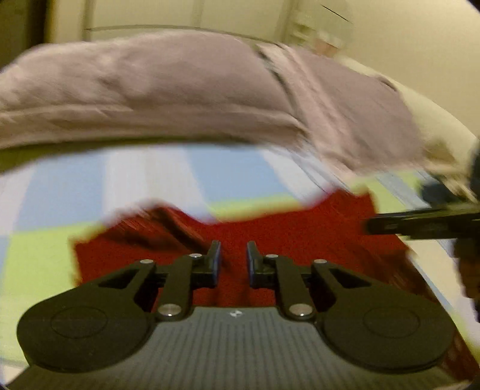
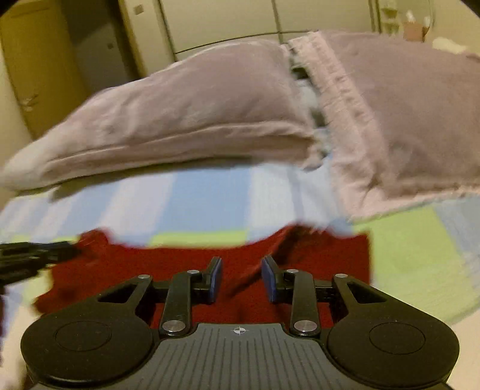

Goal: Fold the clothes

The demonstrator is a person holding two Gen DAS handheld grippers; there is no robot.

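A red garment lies spread on the checked bedsheet, with folds along its left part. My left gripper hovers over the garment's middle, open, with a gap between its blue pads and nothing in it. In the right wrist view the same red garment fills the lower middle, and my right gripper stands open above it, empty. The right gripper's tip shows at the right edge of the left wrist view; the left gripper reaches in from the left of the right wrist view. Both views are motion-blurred.
Two mauve pillows lie across the head of the bed behind the garment. The sheet has blue, white and lime-green squares. Cream wardrobe doors and a doorway stand behind the bed.
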